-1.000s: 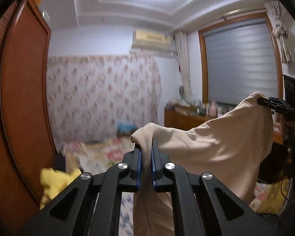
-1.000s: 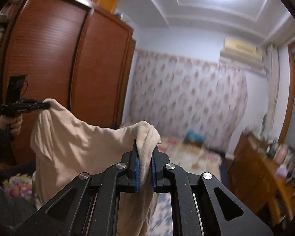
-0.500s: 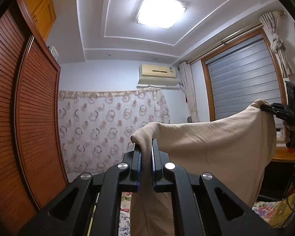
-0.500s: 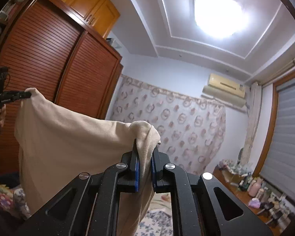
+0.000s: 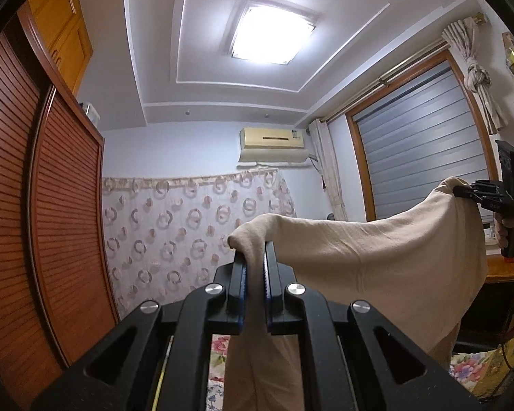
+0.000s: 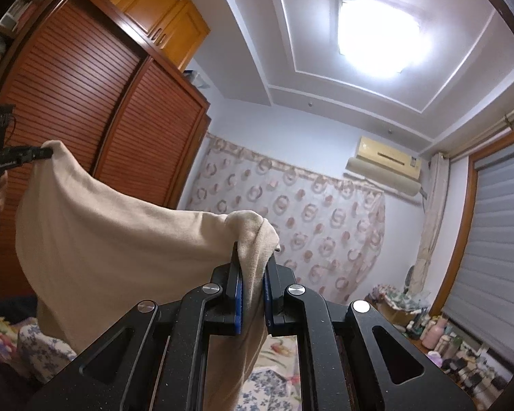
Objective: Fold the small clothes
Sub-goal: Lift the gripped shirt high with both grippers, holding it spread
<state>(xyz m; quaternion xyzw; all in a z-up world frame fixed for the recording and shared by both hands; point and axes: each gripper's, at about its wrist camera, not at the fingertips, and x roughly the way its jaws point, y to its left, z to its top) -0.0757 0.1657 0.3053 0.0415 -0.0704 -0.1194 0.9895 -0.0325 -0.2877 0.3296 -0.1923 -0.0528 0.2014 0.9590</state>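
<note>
1. The beige soft knit garment (image 5: 377, 257) hangs in the air, stretched between both claws, well above the floral-print bed (image 6: 274, 387) below.
2. Left claw (image 5: 253, 267) is clamped tight on one bunched top corner; cloth fills the gap between its blue pads (image 5: 242, 287).
3. Right claw (image 6: 252, 267) is likewise clamped on the other top corner, fabric bulging over its tips. In the left view it (image 5: 462, 192) shows far right, pinching that corner.
4. Top edge sags slightly between the corners; the body drapes down loose, lower hem out of view.
5. Step in hand, as I judge it: spread and straighten the garment before laying it down to fold.
6. To do it well: keep both claws level and pull gently apart until the sag goes, no harder, since knit stretches.
7. Lower slowly so the hem lands first on the bed, then lay the rest flat without wrinkles.
8. Risk: bunched grips may slip or leave the corners twisted.
</note>
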